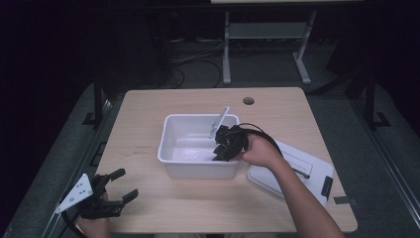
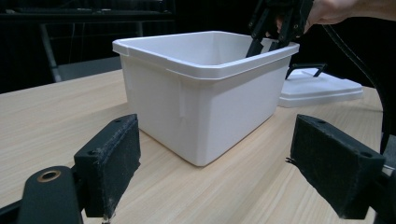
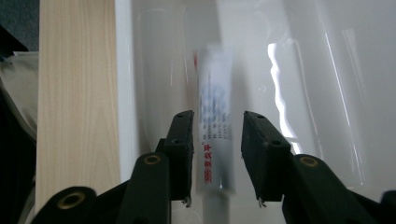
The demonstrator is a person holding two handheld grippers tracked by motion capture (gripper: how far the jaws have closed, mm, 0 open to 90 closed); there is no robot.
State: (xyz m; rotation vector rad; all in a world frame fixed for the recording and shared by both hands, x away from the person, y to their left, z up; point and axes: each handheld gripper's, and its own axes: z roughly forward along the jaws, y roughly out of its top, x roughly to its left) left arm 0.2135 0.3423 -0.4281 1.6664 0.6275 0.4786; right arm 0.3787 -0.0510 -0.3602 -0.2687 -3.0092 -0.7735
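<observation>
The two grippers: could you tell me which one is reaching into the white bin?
The right gripper, dipped inside the white bin around a tube; the left gripper sits at the table's near-left corner, open.

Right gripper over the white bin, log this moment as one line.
right gripper: jaws apart, blurred tube between, no grip seen | white bin: on table | left gripper: open, idle | lid: beside bin

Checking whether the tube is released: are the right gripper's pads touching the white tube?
Apart. The right gripper view shows the white tube between the pads of the right gripper, with a strip of the bin visible on either side.
</observation>
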